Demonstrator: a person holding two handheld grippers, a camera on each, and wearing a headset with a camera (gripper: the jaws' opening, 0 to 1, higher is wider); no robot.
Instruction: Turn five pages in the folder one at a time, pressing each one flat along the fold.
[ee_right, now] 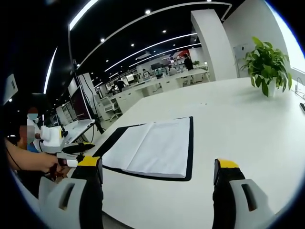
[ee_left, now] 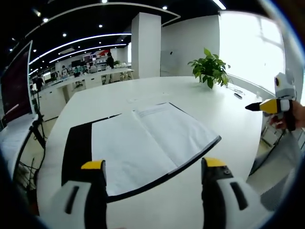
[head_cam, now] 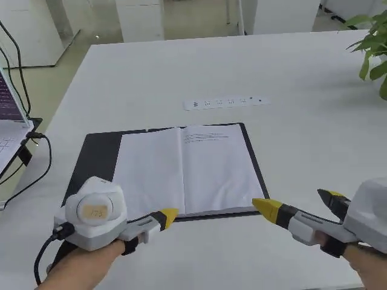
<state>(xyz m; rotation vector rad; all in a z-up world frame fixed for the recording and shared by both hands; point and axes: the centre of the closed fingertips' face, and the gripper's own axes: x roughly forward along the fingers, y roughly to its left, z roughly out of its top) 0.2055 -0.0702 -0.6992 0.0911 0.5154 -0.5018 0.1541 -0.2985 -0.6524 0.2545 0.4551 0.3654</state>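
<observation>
Head view: a laptop (head_cam: 7, 121) is cut off at the left edge and a potted plant (head_cam: 373, 48) at the right; print on the right page of the folder (head_cam: 184, 169) cannot be read. It is laid open on the white table (head_cam: 302, 109), with a power strip (head_cam: 227, 102) beyond it. The left gripper (ee_left: 153, 164) and right gripper (ee_right: 158, 162) are held just off its near corners, jaws spread wide, nothing gripped.

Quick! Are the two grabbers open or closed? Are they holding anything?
Left gripper: open, fingers wide apart, holding nothing.
Right gripper: open, holding nothing, just short of the folder.
</observation>
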